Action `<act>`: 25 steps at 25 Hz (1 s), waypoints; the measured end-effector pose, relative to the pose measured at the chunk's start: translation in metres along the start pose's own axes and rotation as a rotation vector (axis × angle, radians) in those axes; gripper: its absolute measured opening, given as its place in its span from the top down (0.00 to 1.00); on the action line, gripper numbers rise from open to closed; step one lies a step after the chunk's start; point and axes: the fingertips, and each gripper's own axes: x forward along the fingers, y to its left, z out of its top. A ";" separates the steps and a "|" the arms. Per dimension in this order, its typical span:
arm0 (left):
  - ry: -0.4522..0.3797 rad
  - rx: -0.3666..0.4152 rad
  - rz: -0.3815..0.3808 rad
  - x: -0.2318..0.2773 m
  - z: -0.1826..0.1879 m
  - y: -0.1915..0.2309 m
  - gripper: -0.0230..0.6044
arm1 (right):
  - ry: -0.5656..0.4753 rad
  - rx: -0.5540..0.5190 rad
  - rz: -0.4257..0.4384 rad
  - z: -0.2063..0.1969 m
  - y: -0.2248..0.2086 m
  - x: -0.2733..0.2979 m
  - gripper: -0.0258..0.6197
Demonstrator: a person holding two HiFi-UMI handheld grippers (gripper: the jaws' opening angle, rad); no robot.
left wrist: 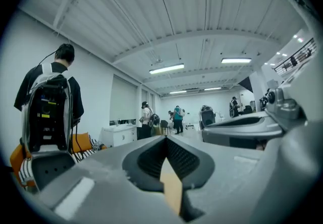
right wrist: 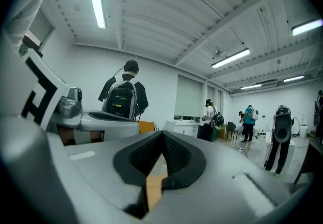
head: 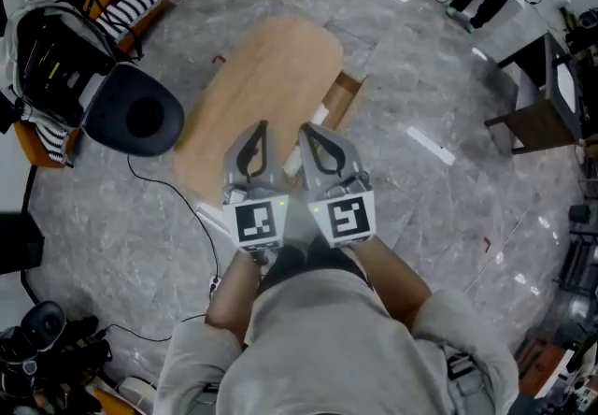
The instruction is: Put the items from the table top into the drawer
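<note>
Both grippers are held up close under the head camera, side by side above the wooden table (head: pixel 266 77). The left gripper (head: pixel 261 127) is shut with nothing in it, its tips meeting in the left gripper view too (left wrist: pixel 165 137). The right gripper (head: pixel 305 129) is likewise shut and empty, and its jaws meet in the right gripper view (right wrist: pixel 162 133). Both point level across the room. An open drawer (head: pixel 346 93) juts from the table's right side, partly hidden by the grippers. I see no loose item on the table top.
A black round seat (head: pixel 135 114) and an orange chair with a backpack (head: pixel 45 49) stand left of the table. A dark side table (head: pixel 542 109) is at the right. Cables trail on the floor (head: pixel 154 184). A person with a backpack (left wrist: pixel 48 102) stands nearby.
</note>
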 end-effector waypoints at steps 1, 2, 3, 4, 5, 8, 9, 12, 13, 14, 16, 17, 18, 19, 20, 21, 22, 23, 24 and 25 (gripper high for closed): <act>-0.016 0.009 0.001 -0.001 0.013 -0.001 0.93 | -0.021 -0.004 -0.009 0.012 -0.005 -0.002 0.95; -0.034 0.028 -0.001 -0.003 0.025 -0.003 0.93 | -0.043 -0.008 -0.015 0.023 -0.010 -0.005 0.95; -0.049 0.050 -0.004 -0.005 0.035 -0.006 0.93 | -0.063 -0.011 -0.020 0.033 -0.015 -0.007 0.95; -0.061 0.069 -0.010 -0.006 0.044 -0.009 0.93 | -0.082 -0.015 -0.022 0.043 -0.018 -0.010 0.95; -0.068 0.086 -0.018 -0.008 0.052 -0.013 0.93 | -0.099 -0.020 -0.022 0.051 -0.020 -0.011 0.95; -0.069 0.113 -0.043 -0.011 0.064 -0.020 0.93 | -0.132 -0.032 -0.005 0.068 -0.019 -0.011 0.95; -0.069 0.112 -0.044 -0.011 0.066 -0.021 0.93 | -0.138 -0.036 0.004 0.072 -0.018 -0.010 0.95; -0.073 0.104 -0.031 -0.009 0.069 -0.018 0.93 | -0.150 -0.043 0.029 0.077 -0.013 -0.007 0.95; -0.077 0.102 -0.024 -0.010 0.070 -0.016 0.93 | -0.150 -0.044 0.035 0.077 -0.011 -0.007 0.95; -0.081 0.101 -0.014 -0.012 0.071 -0.014 0.93 | -0.151 -0.046 0.040 0.078 -0.009 -0.007 0.95; -0.090 0.102 0.006 -0.017 0.073 -0.010 0.93 | -0.156 -0.052 0.044 0.080 -0.006 -0.007 0.95; -0.093 0.103 0.014 -0.018 0.074 -0.008 0.93 | -0.161 -0.057 0.044 0.081 -0.006 -0.006 0.95; -0.099 0.104 0.019 -0.018 0.075 -0.006 0.93 | -0.169 -0.062 0.044 0.082 -0.006 -0.005 0.95; -0.105 0.104 0.023 -0.018 0.074 -0.004 0.93 | -0.176 -0.065 0.046 0.082 -0.005 -0.003 0.95; -0.106 0.103 0.025 -0.018 0.073 -0.002 0.93 | -0.178 -0.066 0.050 0.081 -0.004 -0.001 0.95; -0.105 0.102 0.027 -0.019 0.070 -0.001 0.93 | -0.177 -0.064 0.054 0.080 -0.002 0.000 0.95; -0.103 0.101 0.029 -0.020 0.068 0.000 0.93 | -0.174 -0.063 0.058 0.078 0.001 0.000 0.95; -0.102 0.100 0.031 -0.022 0.067 0.001 0.93 | -0.171 -0.064 0.062 0.078 0.003 -0.001 0.95; -0.100 0.098 0.032 -0.024 0.067 0.001 0.93 | -0.169 -0.066 0.066 0.078 0.006 -0.002 0.95; -0.096 0.097 0.034 -0.027 0.067 0.001 0.93 | -0.167 -0.068 0.068 0.078 0.008 -0.004 0.95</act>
